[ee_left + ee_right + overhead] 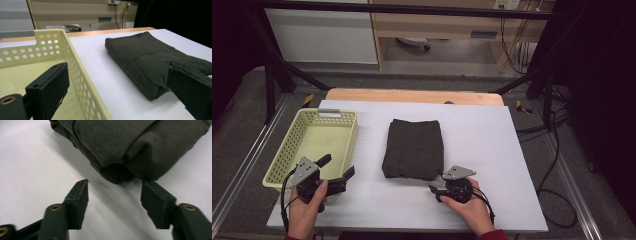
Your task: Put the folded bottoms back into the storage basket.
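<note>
Nearest the person, both hands rest at the table's front edge, each holding a gripper. The right gripper sits just short of the near right corner of a folded dark garment; in the right gripper view its jaws stand apart with only white table surface between them, the folded corner lying just beyond the fingertips and not touched by them. The left gripper hovers by the near right corner of a pale yellow perforated basket. Its jaws are spread wide: in the left gripper view one jaw hangs over the inside of the basket, the other sits outside it toward the garment, so the basket's wall runs between them, untouched.

Farther out, the garment lies flat near the middle of the white table cover, well apart from the basket on its left. Beyond the white cover, a strip of wooden tabletop shows along the far edge.
</note>
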`<state>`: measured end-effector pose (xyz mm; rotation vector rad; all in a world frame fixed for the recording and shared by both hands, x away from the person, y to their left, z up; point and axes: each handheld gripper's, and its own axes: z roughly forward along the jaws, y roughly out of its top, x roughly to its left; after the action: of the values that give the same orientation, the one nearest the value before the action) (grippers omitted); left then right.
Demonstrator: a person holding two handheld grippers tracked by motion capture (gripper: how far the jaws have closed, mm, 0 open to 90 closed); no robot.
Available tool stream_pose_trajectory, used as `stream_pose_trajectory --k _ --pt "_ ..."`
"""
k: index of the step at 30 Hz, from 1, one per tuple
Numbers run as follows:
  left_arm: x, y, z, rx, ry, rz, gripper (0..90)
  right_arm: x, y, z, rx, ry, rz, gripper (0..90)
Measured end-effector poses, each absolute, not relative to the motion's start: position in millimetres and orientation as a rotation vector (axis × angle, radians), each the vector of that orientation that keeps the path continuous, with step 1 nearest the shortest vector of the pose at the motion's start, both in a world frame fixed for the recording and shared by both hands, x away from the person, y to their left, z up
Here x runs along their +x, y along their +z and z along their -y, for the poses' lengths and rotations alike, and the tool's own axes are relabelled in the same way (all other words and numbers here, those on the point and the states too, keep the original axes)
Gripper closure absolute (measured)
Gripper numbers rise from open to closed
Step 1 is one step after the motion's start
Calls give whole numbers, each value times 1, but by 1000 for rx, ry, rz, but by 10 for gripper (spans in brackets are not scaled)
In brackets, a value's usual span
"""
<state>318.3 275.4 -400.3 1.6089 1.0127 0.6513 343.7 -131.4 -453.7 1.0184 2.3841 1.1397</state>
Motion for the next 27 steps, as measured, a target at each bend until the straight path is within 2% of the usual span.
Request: stream_pose_trajectory --k 4,12,15,16,19,27 --pt "317 -401 -275 1610 650 -1014 56 346 -457 124 993 1141 -2405 513" --pt "318 -402 -278 1593 655 -1037 60 357 -462 111 996 1111 -2365 530" --pt "319 -402 -279 1592 654 -1041 61 357 -461 109 983 1104 -2353 582" --pt "319 -402 -279 1592 653 -1041 61 356 -461 109 943 1103 -2346 675" --pt "319 -402 -280 1590 650 -1045 62 355 -460 109 920 1114 -2338 768" --pt "320 -402 -281 1586 649 -1054 64 349 -455 113 914 1151 -2341 794"
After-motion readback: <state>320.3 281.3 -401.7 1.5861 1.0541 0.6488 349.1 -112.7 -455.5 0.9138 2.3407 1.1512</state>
